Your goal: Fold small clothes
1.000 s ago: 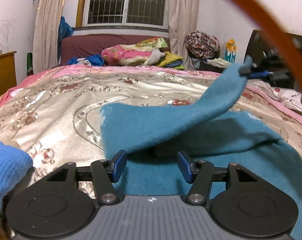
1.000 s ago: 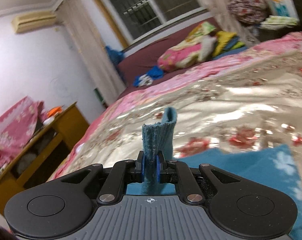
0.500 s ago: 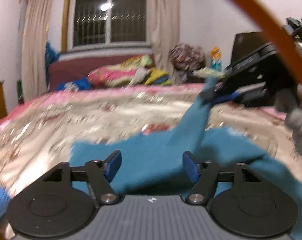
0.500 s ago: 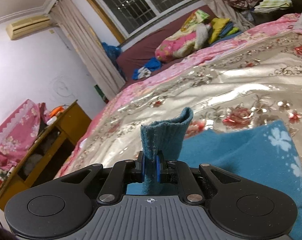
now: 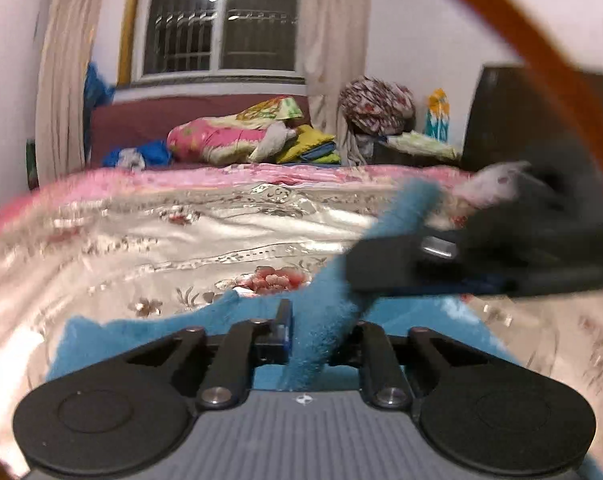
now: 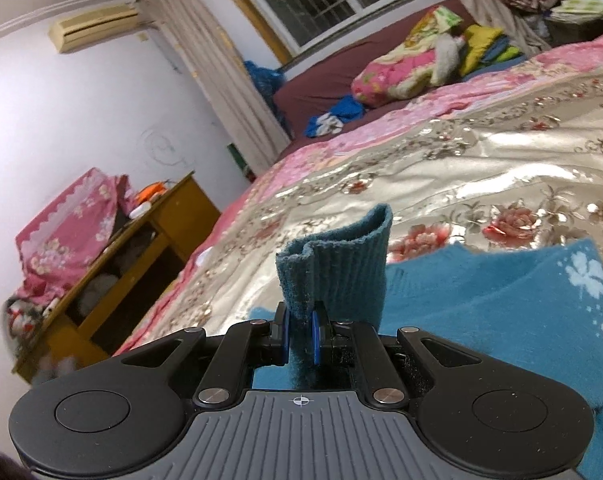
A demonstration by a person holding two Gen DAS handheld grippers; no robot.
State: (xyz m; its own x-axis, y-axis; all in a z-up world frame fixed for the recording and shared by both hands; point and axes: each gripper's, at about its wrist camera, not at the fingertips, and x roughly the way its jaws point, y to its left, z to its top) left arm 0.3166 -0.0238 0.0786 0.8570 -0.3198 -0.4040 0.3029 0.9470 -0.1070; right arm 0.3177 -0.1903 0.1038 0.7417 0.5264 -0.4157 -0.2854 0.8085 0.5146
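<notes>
Two grippers grip one teal garment (image 6: 481,312), which lies on the near part of the floral bedspread (image 5: 181,236) with a strip raised between them. Right gripper (image 6: 300,334): its blue pads are pressed tight on the ribbed cuff (image 6: 337,264), standing upright. Left gripper (image 5: 315,334): its jaws have just been closing and now pinch a fuzzy fold of the garment, the right gripper just beyond it.

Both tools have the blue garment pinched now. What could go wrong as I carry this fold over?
The left tool grips only a thin bunched strip of the blue garment, which may slip free. The right tool holds the rolled cuff, so the fold could land crooked. The shiny bedspread may let the garment slide.
</notes>
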